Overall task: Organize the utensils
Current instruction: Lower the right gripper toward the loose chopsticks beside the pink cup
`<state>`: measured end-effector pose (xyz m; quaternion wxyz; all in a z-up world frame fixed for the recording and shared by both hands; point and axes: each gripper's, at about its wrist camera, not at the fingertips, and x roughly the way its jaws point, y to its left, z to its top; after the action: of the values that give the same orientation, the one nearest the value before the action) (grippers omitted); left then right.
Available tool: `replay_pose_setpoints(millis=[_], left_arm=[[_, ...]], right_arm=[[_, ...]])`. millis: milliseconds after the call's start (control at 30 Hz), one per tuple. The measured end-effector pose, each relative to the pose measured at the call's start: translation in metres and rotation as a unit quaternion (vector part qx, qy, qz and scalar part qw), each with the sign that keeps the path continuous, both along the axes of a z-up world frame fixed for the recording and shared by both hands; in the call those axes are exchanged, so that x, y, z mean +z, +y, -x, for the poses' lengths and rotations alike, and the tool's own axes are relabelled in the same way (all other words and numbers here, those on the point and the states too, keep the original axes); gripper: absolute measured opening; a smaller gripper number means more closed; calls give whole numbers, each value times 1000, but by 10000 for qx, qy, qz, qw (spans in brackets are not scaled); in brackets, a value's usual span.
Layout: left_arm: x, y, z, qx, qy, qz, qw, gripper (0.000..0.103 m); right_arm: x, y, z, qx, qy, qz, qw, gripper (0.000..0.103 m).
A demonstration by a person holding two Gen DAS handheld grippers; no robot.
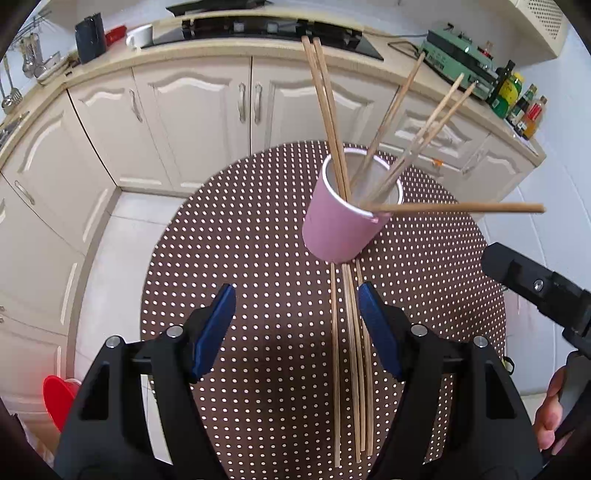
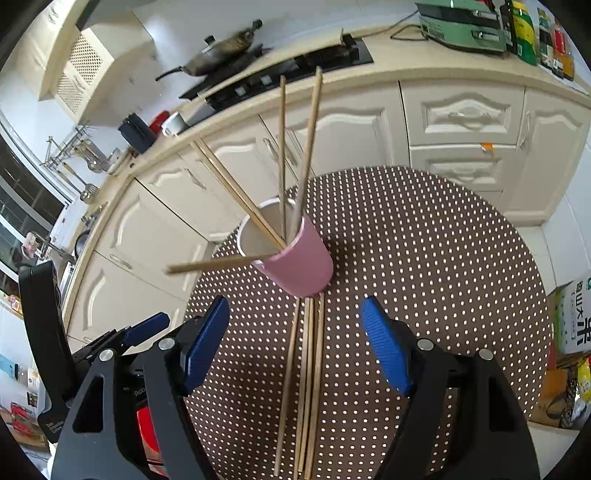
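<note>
The left hand-held gripper (image 1: 297,328) hangs above the near part of the worktop (image 1: 240,258) with its blue pads (image 1: 214,332) spread wide and nothing between them. Its right pad sits just above the loose chopsticks (image 1: 351,350), which lie side by side on the dotted brown cloth and run from the near edge up to the foot of the pink cup (image 1: 341,225).

The right hand-held gripper (image 2: 295,339) is likewise spread and empty, and in its view the same loose chopsticks (image 2: 306,369) lie between its pads, ending against the pink cup (image 2: 299,266).

The cup stands near the middle of the round worktop (image 2: 443,277), tilted in both views by the lens. Several chopsticks (image 1: 327,110) stand in it and fan out above the rim; one chopstick (image 1: 454,208) lies almost level across the rim, pointing right in the left wrist view.

Beyond the worktop runs a row of cream cabinets (image 1: 192,122) under a beige counter with a black hob (image 1: 258,31), a green appliance (image 1: 458,55) and bottles (image 1: 517,99) at the far right.
</note>
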<state>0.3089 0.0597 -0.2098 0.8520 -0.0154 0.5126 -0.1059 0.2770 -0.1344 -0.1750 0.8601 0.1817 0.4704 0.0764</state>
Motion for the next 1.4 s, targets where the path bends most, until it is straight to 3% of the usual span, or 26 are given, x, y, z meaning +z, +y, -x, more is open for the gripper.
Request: replay_pose_setpoints(millis=[533, 733, 1000, 1200, 1400], left_arm=[[-78, -12, -22, -208, 1050, -150, 9941, 68], [-97, -13, -28, -259, 1314, -170, 9908, 68], [-113, -6, -38, -195, 1528, -347, 9875, 68], [-120, 4, -38, -121, 1576, -332, 9869, 68], [-125, 10, -38, -93, 1633, -336, 9860, 68]], right_arm=[[-94, 7, -24, 89, 1296, 504, 9902, 71], [-118, 6, -29, 135, 1664, 415, 9851, 71], [-134, 20, -33, 319, 1807, 648, 9809, 71], [-138, 38, -37, 264, 1856, 1133, 9757, 70], [-145, 69, -38, 396, 1795, 1842, 9656, 62]])
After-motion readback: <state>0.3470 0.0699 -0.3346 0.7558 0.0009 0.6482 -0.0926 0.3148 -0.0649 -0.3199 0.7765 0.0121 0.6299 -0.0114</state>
